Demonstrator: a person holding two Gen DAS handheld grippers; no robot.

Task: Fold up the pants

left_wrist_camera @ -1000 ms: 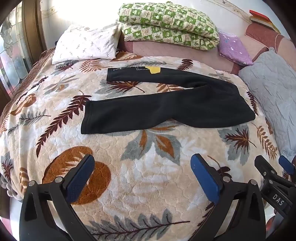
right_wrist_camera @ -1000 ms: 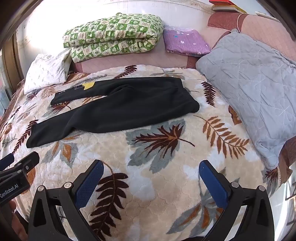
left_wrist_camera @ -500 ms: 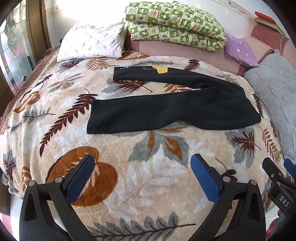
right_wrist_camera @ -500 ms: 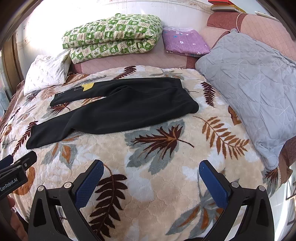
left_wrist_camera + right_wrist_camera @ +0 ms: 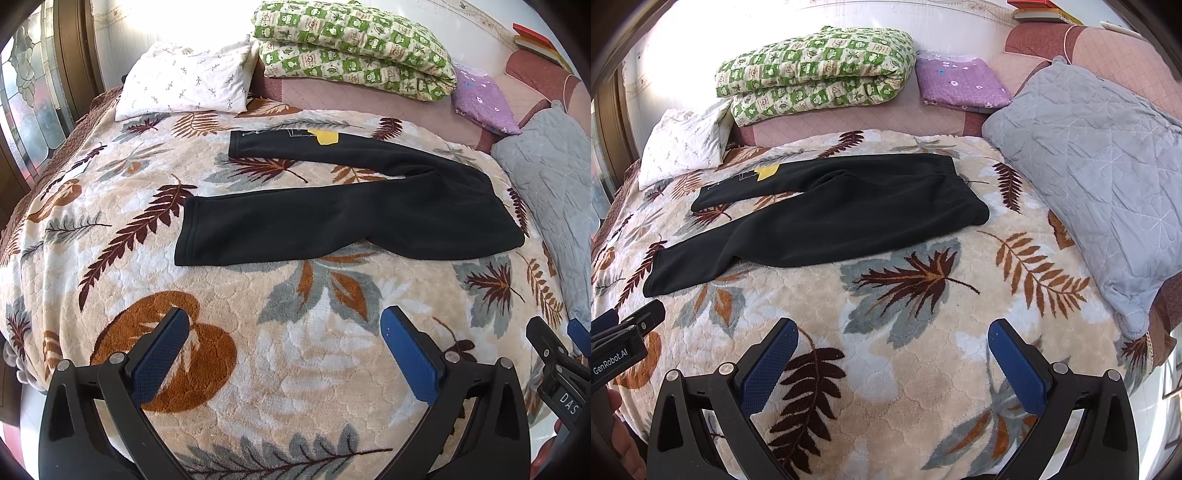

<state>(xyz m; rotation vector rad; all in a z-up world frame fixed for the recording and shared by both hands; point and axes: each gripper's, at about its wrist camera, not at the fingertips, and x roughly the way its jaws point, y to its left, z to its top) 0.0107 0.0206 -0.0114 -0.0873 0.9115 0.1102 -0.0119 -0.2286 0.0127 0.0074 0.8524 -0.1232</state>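
Leaf-print blanket (image 5: 258, 350) around black pants (image 5: 351, 221), both open-jawed grippers short of them.

two printed labels are showing legibly. in the left wrist view, the right gripper (image 5: 565, 369), entering at the lower right edge, is carrying a small plate reading "das" in white letters on black. in the right wrist view, the left gripper (image 5: 624, 332), entering at the lower left edge, is displaying "genrobot.ai" in white letters along its black body. faint white markings are appearing on the far leg of the pants (image 5: 351, 206) beside a yellow patch, but they are too small to read.
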